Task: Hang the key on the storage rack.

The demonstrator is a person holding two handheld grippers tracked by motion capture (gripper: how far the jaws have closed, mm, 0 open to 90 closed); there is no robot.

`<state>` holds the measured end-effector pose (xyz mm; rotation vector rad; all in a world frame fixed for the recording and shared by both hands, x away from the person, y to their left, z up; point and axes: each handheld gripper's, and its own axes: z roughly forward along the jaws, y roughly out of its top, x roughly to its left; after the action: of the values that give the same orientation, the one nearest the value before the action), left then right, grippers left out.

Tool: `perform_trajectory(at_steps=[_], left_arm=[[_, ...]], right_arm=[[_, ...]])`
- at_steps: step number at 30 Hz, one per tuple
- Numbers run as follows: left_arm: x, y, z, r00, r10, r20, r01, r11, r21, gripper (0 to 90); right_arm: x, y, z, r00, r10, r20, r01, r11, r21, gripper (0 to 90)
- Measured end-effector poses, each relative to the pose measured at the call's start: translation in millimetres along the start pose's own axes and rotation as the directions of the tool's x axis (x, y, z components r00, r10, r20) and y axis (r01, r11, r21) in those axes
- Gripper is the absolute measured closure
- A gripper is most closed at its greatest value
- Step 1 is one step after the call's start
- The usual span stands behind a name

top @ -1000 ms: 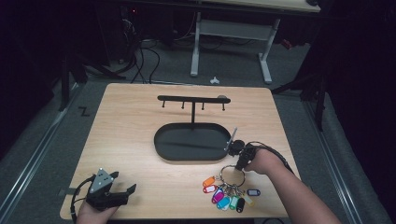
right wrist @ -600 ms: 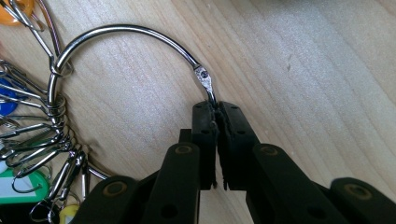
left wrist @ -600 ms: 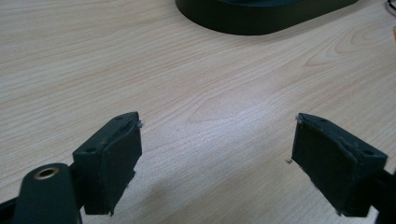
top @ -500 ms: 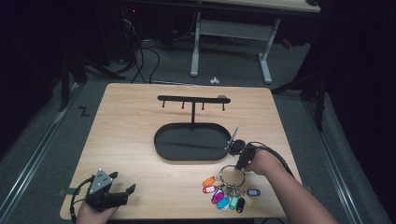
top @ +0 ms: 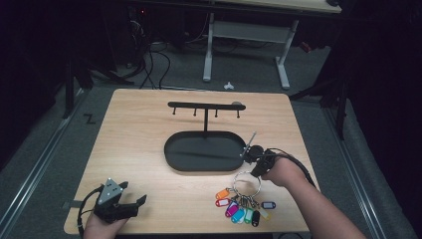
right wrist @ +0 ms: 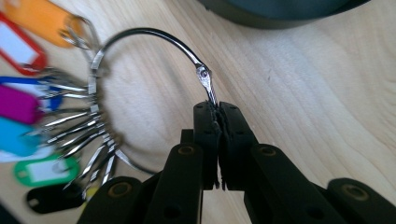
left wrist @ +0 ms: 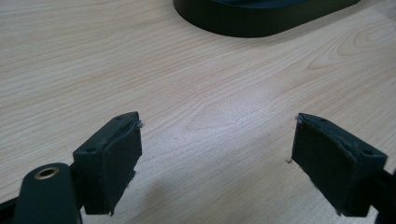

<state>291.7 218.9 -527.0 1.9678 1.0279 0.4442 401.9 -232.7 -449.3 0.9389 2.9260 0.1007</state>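
A large metal key ring (top: 247,182) (right wrist: 140,42) carries several coloured key tags (top: 240,205) (right wrist: 23,105) that lie near the table's front edge. My right gripper (top: 256,172) (right wrist: 217,109) is shut on the ring at its clasp and holds that side up off the wood. The black oval tray (top: 205,152) with a hook rack (top: 205,106) above it stands in the middle of the table. Near the front left corner my left gripper (top: 135,204) (left wrist: 217,140) rests open above bare wood, with nothing between its jaws.
The wooden table (top: 139,129) has its front edge close to the tags and my left hand. A desk frame (top: 249,35) and cables (top: 149,55) stand on the floor beyond the far edge. The tray's rim (left wrist: 261,23) lies ahead of the left gripper.
My right gripper has risen a little with the ring's near side in its jaws. The left gripper has stayed where it was.
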Motion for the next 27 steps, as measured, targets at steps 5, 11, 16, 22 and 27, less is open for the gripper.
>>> perform_trajectory(at_steps=[5,11,16,22,27], left_arm=[[0.6,0.6,0.5,1.0000,0.003,0.006,-0.003,1.0000,-0.001,16.6],[0.8,-0.9,-2.2,0.9999,-0.008,0.006,0.008,1.0000,-0.004,16.7],[0.2,-1.5,-2.8,1.0000,-0.002,0.006,0.002,1.0000,0.004,16.7],[2.3,-3.1,-5.9,0.9999,-0.014,0.003,0.014,0.9999,-0.007,16.8],[1.6,-3.0,-5.6,0.9999,-0.012,0.009,0.012,0.9999,-0.005,17.2]], right_arm=[[1.1,-1.2,-11.3,0.9998,0.002,0.020,-0.002,1.000,-0.001,87.2],[6.3,0.6,-34.9,0.9999,-0.007,-0.009,0.007,0.999,-0.038,87.6],[9.2,1.3,-52.4,1.0000,-0.007,-0.005,0.007,0.999,-0.049,87.7],[10.1,1.3,-73.2,0.9999,0.001,0.011,0.000,0.999,-0.045,87.7],[11.5,4.4,-92.0,0.9999,-0.004,0.014,0.004,0.999,-0.034,87.7]])
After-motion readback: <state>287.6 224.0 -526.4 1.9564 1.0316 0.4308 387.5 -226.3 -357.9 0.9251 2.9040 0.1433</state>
